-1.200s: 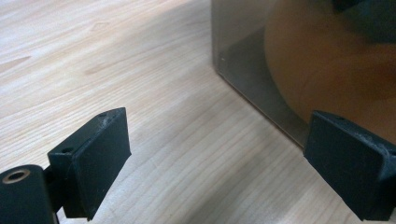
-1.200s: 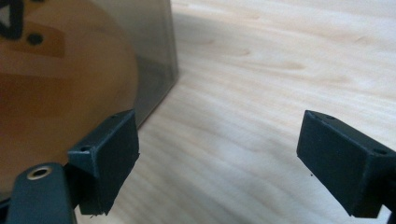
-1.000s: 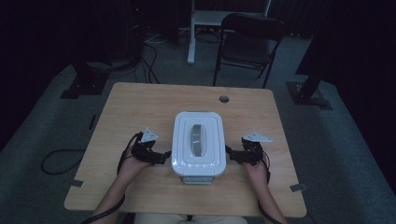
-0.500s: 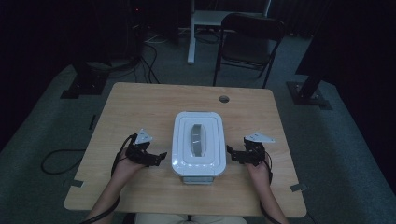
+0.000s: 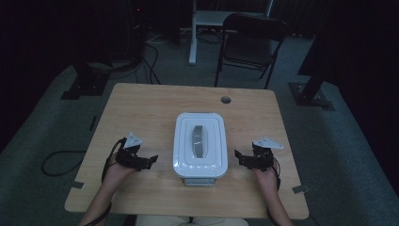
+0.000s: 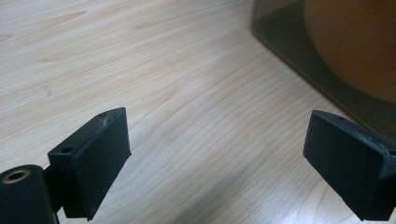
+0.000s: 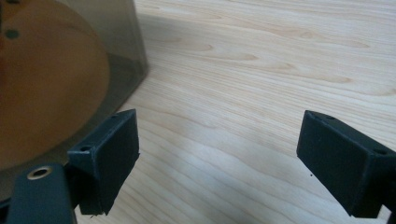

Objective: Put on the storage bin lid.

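The table is pale wood with a fine brown grain. At its centre, the container has a white lid with a grey handle strip; its walls are smoky translucent grey over an orange-brown content. Left gripper and right gripper are black, each topped by a light grey plate.

Each black claw carries a grey three-cornered plate and trailing cable.

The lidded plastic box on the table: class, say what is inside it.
Through the box's clear wall, the gripper views show something round and orange-brown inside. What it is cannot be told; from above, the white lid covers it.
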Tool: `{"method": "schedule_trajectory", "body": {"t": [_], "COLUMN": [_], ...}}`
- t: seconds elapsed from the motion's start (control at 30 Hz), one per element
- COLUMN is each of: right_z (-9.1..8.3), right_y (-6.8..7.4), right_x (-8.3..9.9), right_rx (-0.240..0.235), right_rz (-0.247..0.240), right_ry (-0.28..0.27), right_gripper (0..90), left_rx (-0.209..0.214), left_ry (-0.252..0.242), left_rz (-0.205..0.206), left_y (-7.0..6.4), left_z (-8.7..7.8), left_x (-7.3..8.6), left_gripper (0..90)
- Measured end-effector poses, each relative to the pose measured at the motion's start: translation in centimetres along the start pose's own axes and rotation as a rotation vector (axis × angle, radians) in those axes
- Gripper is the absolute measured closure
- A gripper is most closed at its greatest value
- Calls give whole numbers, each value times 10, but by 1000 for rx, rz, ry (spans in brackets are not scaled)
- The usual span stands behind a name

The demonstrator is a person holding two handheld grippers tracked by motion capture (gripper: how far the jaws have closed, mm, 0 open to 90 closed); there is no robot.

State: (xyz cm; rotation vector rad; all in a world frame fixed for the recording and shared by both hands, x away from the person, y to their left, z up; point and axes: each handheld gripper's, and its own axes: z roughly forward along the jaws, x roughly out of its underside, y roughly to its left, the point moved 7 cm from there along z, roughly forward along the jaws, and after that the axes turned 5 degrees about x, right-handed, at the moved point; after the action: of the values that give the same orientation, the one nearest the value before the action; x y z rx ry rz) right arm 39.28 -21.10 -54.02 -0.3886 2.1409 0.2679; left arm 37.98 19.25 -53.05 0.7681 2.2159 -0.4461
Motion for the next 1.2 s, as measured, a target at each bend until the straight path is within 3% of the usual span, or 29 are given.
{"method": "schedule_trajectory", "body": {"t": [0.37,0.63,0.97,1.2], "right_z": [-8,-22,-38,-45], "right_y": [-10,-25,-40,-54], "right_x": [11,21,33,41], "right_rx": [44,112,161,208], "right_rz": [7,18,45,83], "right_ry": [9,6,12,24], "right_gripper": [127,126,126,126], "left_rx": [-37,-62,-91,-139], "left_ry": [8,-1,1,15], "left_rz": [-36,-84,-110,-127], "left_y": [14,24,31,38], "left_z": [-10,-22,-33,-42], "left_x": [17,36,52,62], "left_gripper": [80,80,80,80]}}
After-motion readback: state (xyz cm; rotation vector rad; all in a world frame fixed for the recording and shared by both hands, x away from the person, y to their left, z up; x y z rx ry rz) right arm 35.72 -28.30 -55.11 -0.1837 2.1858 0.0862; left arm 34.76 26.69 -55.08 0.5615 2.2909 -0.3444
